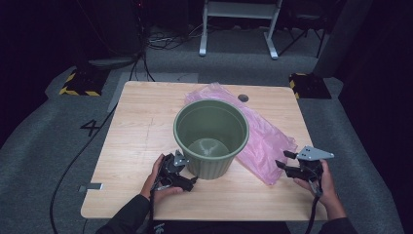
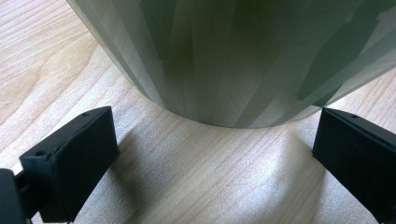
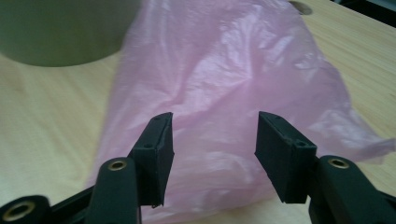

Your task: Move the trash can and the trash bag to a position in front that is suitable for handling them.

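Ahead of both sets of fingers, wooden counter (image 1: 136,126) spans the scene, pale grain, bearing everything noted below.

Pink plastic bag (image 1: 265,139): flat, crumpled, translucent. Lies on the counter directly ahead of the right gripper's fingers and runs away from them behind the bucket. In the right gripper view the bag (image 3: 224,79) fills the space beyond and between the fingertips; the fingers (image 3: 156,149) sit just above its near edge, not pressing on it as far as can be told.

Green bucket (image 1: 212,139): upright, open top, empty inside. Stands just ahead of the left gripper's fingers, touching or overlapping the bag's edge on its far side. In the left gripper view its curved wall (image 2: 233,60) rises right in front, base resting on the counter between the two fingers, apart from both.

Right gripper (image 1: 288,162): held in the person's right hand, fingers apart with a clear gap, nothing clamped.

Left gripper (image 1: 187,170): in the left hand, low at the bucket's base, fingers (image 2: 74,154) spread wide, gripping nothing.
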{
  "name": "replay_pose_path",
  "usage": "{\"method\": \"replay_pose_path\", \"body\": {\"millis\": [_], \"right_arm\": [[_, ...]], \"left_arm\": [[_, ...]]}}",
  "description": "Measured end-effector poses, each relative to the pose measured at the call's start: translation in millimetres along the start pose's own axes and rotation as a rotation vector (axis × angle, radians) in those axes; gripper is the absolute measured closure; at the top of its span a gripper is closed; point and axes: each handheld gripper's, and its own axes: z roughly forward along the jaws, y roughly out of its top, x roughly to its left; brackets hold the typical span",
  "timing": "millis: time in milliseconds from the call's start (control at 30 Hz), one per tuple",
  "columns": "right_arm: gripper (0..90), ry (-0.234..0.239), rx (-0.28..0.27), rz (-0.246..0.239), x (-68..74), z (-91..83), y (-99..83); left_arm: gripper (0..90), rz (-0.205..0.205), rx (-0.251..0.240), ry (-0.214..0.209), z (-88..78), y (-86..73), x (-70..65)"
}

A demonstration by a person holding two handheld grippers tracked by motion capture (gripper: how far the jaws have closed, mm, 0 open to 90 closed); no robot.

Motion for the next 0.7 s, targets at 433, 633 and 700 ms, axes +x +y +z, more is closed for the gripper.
{"method": "replay_pose_path", "body": {"millis": [433, 633, 700], "right_arm": [[63.5, 0.053, 0.068, 0.092, -32.2, 28.2, -18.0], [72.4, 0.094, 0.091, 0.098, -29.4, 32.9, -24.7], [74.2, 0.114, 0.081, 0.108, -29.5, 32.0, -25.8]], "left_arm": [[0.0, 0.000, 0.000, 0.001, 0.0, 0.0, 0.0], [0.0, -0.012, 0.001, 0.011, 2.6, 2.9, -0.4], [0.0, -0.018, 0.001, 0.014, 3.8, 4.1, -0.5]]}}
